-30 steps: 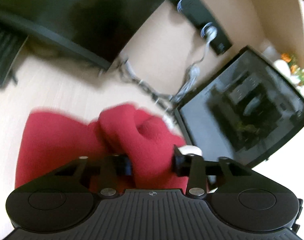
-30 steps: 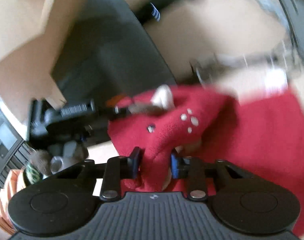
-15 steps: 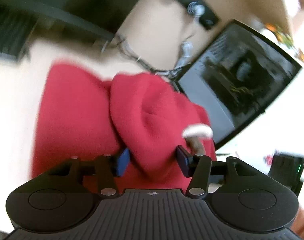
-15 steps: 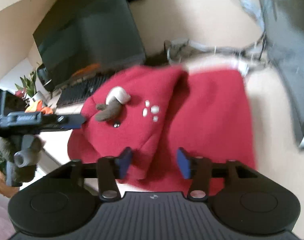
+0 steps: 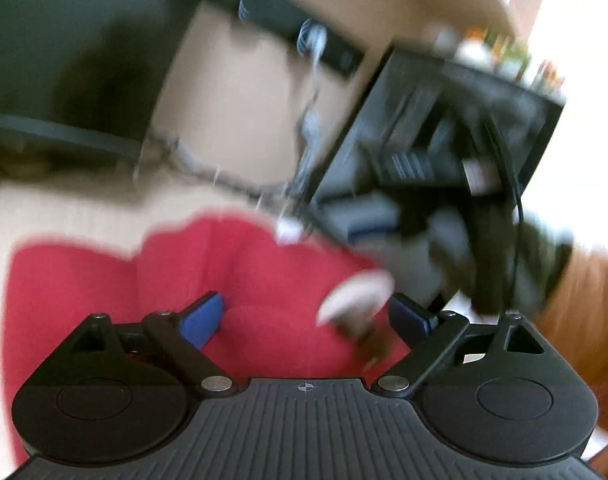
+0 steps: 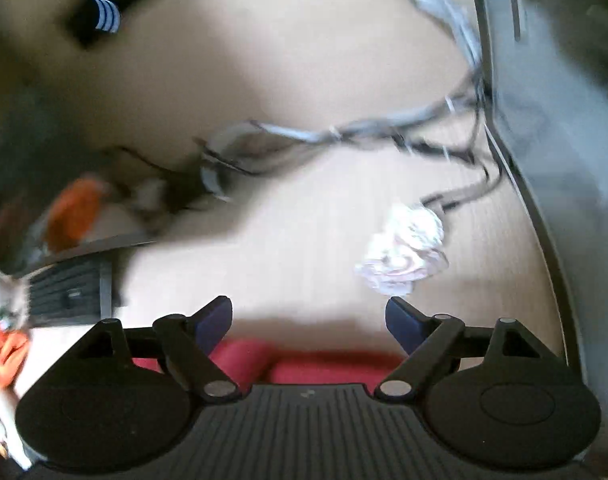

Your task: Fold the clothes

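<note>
One red fleece garment [image 5: 263,280] in play: soft, matte, lumpy, lying bunched on the pale wood-grain desk [image 6: 304,248]. In the left wrist view we see it fill 6 to 9 o'clock, with a raised fold running through the middle and a white-and-brown trim piece [image 5: 356,312] at about 5 o'clock of the fold. Left gripper [image 5: 304,316]: blue-padded fingers spread wide above the fabric, nothing between them. Right gripper [image 6: 308,320]: fingers equally wide apart, nothing held; we see only a thin red strip [image 6: 304,360] of the garment at 6 o'clock, behind the fingertips. Beyond, a crumpled white wad [image 6: 404,256] at 2 o'clock of the right gripper, a grey cable tangle [image 6: 344,136] at 12, a black keyboard [image 6: 71,288] at 9. Heavy motion blur; a glossy dark monitor [image 5: 444,140] sits at 2 o'clock in the left view.
</note>
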Action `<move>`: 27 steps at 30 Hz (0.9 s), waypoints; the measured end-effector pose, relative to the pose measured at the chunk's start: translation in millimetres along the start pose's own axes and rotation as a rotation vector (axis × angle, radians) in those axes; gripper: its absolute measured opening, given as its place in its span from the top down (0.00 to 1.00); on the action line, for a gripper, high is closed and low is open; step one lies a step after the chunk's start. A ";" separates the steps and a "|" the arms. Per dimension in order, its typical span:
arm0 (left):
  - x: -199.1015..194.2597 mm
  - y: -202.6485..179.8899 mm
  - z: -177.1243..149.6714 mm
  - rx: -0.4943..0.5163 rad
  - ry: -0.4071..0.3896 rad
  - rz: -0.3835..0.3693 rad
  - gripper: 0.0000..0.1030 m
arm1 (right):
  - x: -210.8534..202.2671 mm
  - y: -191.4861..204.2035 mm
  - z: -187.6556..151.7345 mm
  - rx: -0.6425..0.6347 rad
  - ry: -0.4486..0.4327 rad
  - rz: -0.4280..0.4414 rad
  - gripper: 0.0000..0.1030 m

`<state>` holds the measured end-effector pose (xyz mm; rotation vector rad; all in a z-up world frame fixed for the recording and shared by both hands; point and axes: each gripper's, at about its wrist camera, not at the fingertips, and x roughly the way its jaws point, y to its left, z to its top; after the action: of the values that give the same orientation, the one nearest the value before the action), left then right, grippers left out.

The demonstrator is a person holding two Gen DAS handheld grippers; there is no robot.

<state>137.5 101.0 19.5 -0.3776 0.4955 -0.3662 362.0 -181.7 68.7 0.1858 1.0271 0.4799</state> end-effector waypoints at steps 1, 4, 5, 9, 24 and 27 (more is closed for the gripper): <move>4.3 2.6 -7.3 0.010 0.009 0.018 0.09 | 14.3 -3.4 9.4 0.017 0.040 -0.026 0.18; 5.2 5.4 -21.2 0.057 -0.012 0.033 0.08 | 56.0 -17.4 32.2 0.079 0.172 -0.045 0.13; 3.4 6.3 -22.2 0.060 -0.017 0.029 0.08 | 67.8 -21.7 37.2 0.111 0.206 -0.038 0.13; 0.6 7.4 -23.5 0.058 -0.024 0.024 0.07 | 82.2 -17.0 74.7 0.032 -0.091 -0.111 0.19; 8.9 5.6 1.4 0.004 0.027 -0.006 0.05 | -97.6 24.4 -69.9 -0.212 -0.362 0.178 0.14; -17.1 11.1 10.8 -0.076 0.012 -0.023 0.06 | -124.8 17.4 -127.7 -0.278 -0.358 0.186 0.18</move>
<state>131.9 120.7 30.1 -0.4554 0.5186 -0.3733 194.6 -233.9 106.4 0.1134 0.5882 0.7235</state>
